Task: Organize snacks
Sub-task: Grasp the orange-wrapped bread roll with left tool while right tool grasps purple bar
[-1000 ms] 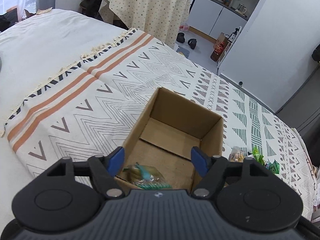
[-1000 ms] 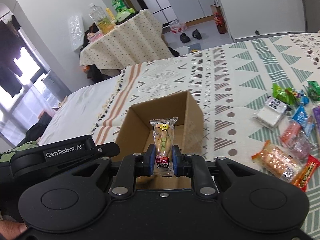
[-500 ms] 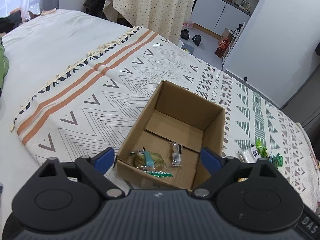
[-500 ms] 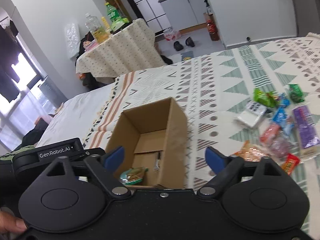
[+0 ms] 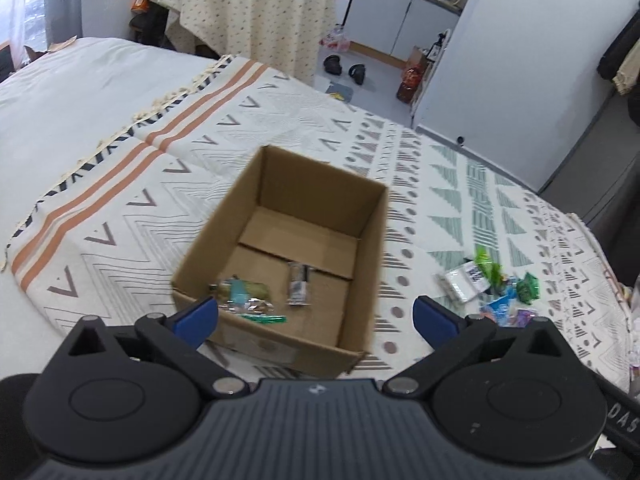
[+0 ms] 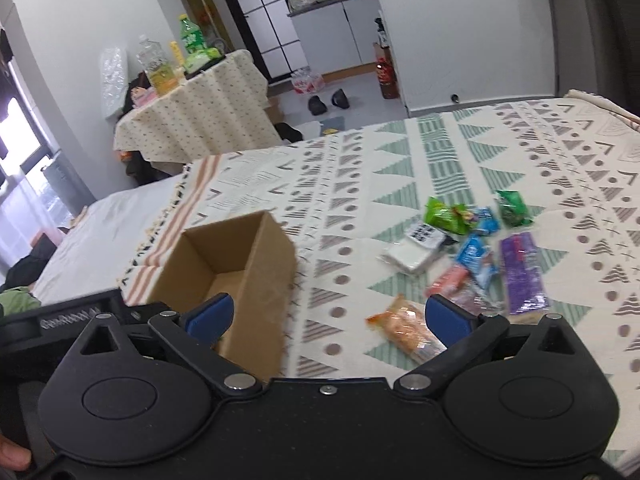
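Note:
An open cardboard box (image 5: pixel 372 240) (image 6: pixel 272 268) sits on the patterned bedspread. Inside it lie a green-and-blue snack pack (image 5: pixel 244 294) and a small clear-wrapped snack (image 5: pixel 299 284). My left gripper (image 5: pixel 316 318) hangs open just in front of the box's near wall, holding nothing. My right gripper (image 6: pixel 326 316) is open and empty, to the right of the box. Loose snacks lie on the bedspread to the right: an orange pack (image 6: pixel 404 330), a purple bar (image 6: pixel 522 272), a blue pack (image 6: pixel 476 258), a white pack (image 6: pixel 416 248) and green packs (image 6: pixel 444 214).
The bedspread (image 5: pixel 120 208) covers a bed with a plain white sheet (image 5: pixel 60 92) to the left. A cloth-covered table (image 6: pixel 196 120) with bottles stands beyond the bed. Shoes (image 5: pixel 348 68) lie on the floor by white cabinets. A thumb (image 6: pixel 14 458) shows at the lower left.
My right gripper opened and dropped the clear-wrapped snack into the box, then swung right toward the loose snacks. My left gripper opened wider and drew back from the box.

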`<state>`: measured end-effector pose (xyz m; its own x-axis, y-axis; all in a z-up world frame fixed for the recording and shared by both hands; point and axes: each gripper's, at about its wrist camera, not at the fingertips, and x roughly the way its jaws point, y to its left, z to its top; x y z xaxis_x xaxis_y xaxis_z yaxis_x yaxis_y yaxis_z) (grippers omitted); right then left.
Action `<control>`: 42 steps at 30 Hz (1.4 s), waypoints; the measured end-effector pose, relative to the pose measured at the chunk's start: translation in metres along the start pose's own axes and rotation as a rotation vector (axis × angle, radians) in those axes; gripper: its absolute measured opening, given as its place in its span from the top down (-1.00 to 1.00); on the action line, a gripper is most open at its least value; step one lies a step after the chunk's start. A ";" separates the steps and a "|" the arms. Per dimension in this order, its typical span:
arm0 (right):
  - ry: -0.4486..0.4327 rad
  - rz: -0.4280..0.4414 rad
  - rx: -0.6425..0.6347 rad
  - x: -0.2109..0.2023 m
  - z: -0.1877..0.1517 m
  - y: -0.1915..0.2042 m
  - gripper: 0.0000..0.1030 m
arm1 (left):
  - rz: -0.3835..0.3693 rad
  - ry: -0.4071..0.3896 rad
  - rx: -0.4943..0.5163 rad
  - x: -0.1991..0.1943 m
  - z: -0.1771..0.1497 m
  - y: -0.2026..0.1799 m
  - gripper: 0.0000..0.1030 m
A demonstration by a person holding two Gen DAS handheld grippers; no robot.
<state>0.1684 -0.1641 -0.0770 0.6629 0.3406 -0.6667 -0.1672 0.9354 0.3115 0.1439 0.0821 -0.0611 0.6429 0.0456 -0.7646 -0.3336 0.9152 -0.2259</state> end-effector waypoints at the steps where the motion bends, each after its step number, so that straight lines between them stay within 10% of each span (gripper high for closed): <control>1: -0.005 -0.006 -0.008 -0.003 -0.001 -0.004 -1.00 | -0.004 -0.004 0.009 -0.002 -0.001 -0.004 -1.00; 42: 0.045 -0.035 0.214 0.005 -0.022 -0.157 -0.95 | -0.012 0.167 0.155 0.059 -0.055 -0.118 -0.95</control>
<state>0.1817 -0.3077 -0.1439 0.6315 0.3167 -0.7077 0.0171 0.9069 0.4211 0.1835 -0.0446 -0.1128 0.5186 -0.0210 -0.8547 -0.2086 0.9664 -0.1504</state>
